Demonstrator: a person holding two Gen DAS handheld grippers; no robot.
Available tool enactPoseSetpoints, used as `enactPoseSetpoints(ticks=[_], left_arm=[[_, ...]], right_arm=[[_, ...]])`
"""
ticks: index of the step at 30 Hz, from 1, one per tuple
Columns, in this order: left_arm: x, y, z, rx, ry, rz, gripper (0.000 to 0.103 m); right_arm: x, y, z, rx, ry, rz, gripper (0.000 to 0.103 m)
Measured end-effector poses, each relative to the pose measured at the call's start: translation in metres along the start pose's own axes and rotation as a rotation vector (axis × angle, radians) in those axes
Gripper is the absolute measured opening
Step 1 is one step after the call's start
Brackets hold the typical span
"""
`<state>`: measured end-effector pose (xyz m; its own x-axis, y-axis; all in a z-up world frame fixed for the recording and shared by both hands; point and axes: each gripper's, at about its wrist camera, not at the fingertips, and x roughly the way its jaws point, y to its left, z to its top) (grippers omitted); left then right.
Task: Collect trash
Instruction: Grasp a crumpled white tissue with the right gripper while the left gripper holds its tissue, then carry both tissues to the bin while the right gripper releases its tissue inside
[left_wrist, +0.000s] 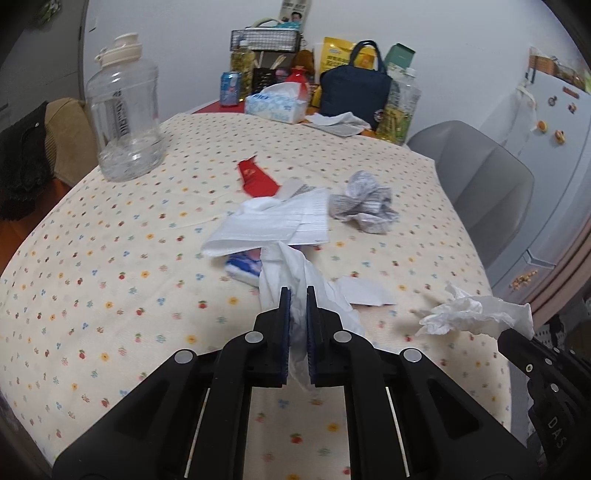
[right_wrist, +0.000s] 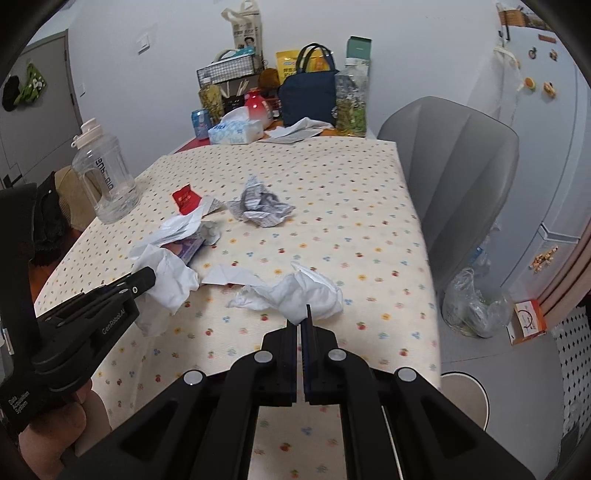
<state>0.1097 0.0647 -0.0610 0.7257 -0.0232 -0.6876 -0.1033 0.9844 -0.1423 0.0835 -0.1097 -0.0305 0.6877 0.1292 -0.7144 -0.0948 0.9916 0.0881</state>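
My left gripper is shut on a crumpled white tissue and holds it just above the flowered tablecloth. Over the table's near right part, my right gripper is shut on a second white tissue wad, which also shows at the right of the left wrist view. Still lying on the cloth are a crumpled printed paper ball, a red wrapper, flat white sheets, a blue packet and a small white slip.
A clear water jug stands at the table's left edge. A tissue box, a navy bag and bottles crowd the far end. A grey chair stands to the right, with a plastic bag on the floor beside it.
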Motion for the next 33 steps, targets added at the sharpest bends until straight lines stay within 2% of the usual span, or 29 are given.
enactPoseSetpoints(ticks=[7, 18, 33], left_arm=[[-0.014, -0.036, 0.000, 0.053, -0.026, -0.032, 0.008], [-0.014, -0.108, -0.009, 0.168, -0.016, -0.111, 0.008], [-0.009, -0.201, -0.029, 0.319, 0.010, -0.184, 0.008]], right_arm=[[-0.020, -0.033, -0.010, 0.050, -0.022, -0.024, 0.003], [-0.050, -0.089, -0.024, 0.146, -0.058, -0.099, 0.003], [-0.059, -0.175, -0.052, 0.294, -0.049, -0.190, 0.003]])
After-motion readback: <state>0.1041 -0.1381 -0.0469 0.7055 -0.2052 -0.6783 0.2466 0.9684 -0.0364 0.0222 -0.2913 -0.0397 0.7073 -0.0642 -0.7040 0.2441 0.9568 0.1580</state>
